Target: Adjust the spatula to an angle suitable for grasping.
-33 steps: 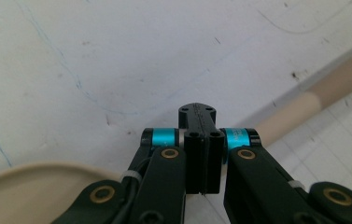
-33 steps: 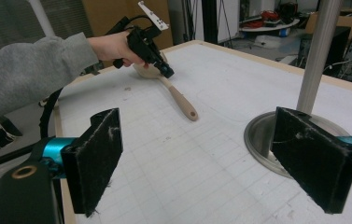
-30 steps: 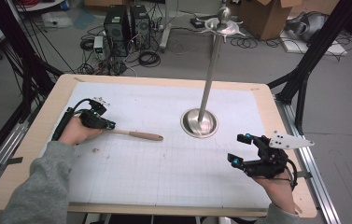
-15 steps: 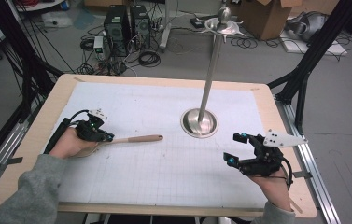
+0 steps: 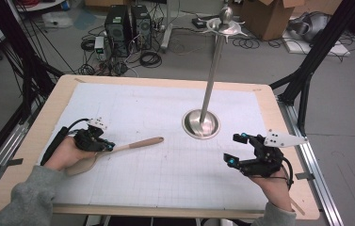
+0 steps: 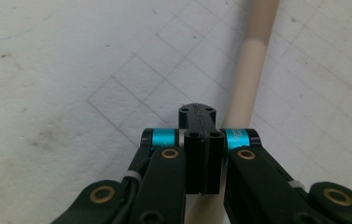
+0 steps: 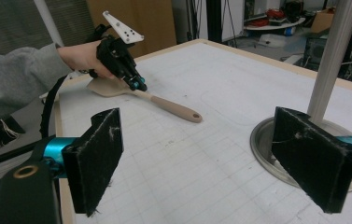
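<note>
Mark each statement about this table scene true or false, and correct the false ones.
1. The left tool is shut on the spatula. True.
2. The right tool grips the metal stand. False: it is open and holds nothing.
3. The spatula's handle end points toward the stand's base. True.
4. The stand lies flat on the table. False: its pole stands upright on a round base.
5. The spatula is metal. False: it looks beige, not metallic.

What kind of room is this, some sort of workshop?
Probably a lab or workshop for recording handwork: a gridded table, computer towers with loose cables on the floor, cardboard boxes, and a person using each hand-held gripper.
</note>
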Action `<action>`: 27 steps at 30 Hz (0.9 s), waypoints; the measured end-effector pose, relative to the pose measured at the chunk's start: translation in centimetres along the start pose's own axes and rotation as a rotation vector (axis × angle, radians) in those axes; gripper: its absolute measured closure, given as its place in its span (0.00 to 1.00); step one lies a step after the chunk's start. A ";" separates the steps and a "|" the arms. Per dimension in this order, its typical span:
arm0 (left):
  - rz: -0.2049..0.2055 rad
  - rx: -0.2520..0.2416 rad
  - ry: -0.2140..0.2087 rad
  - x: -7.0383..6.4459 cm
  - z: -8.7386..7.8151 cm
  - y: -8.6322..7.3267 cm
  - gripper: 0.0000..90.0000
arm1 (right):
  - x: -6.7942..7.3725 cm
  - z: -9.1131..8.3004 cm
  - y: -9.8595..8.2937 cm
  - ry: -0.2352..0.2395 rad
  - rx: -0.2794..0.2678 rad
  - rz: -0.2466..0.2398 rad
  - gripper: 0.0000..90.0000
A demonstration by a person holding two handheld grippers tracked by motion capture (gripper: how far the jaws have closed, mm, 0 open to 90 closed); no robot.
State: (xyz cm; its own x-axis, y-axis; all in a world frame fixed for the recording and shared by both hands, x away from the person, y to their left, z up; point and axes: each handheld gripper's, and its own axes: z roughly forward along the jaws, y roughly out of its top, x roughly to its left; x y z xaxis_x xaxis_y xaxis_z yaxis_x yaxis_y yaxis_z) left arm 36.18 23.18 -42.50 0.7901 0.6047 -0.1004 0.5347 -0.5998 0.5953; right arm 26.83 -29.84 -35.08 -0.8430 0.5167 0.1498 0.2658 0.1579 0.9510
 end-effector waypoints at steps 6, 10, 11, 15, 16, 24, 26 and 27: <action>0.005 -0.004 -0.009 -0.9 -0.3 -0.6 1.00 | 0.0 0.3 0.0 0.005 0.006 0.004 0.18; 0.016 -0.011 -0.010 -1.3 -0.5 -1.0 1.00 | -0.1 0.3 0.0 0.005 0.006 0.002 0.18; 0.019 -0.017 0.001 -1.5 -0.5 -1.0 1.00 | -0.1 0.4 0.0 0.005 0.005 0.002 0.18; 0.024 -0.048 0.032 -1.5 -0.6 -0.9 1.00 | -0.1 0.6 0.0 0.009 0.011 0.000 0.18; 0.014 -0.071 0.029 -1.4 -0.7 -0.8 1.00 | -0.1 0.7 0.0 0.013 0.011 0.005 0.18; 0.036 -0.206 0.069 -2.6 -2.6 0.1 1.00 | -0.3 0.8 0.1 0.017 0.004 0.003 0.18; 0.045 -0.219 0.084 -3.5 -2.6 0.2 1.00 | -0.4 0.9 0.1 0.018 0.006 0.005 0.18; 0.051 -0.225 0.087 -4.0 -2.5 0.3 1.00 | -0.4 0.9 0.1 0.018 0.006 0.009 0.18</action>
State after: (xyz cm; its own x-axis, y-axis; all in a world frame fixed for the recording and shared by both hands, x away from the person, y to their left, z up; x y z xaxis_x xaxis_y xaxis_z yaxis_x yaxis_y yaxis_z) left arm 32.47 21.92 -39.94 0.7805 0.6252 -0.0027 0.4069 -0.5046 0.7615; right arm 27.58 -29.29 -35.24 -0.8489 0.5029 0.1628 0.2758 0.1587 0.9480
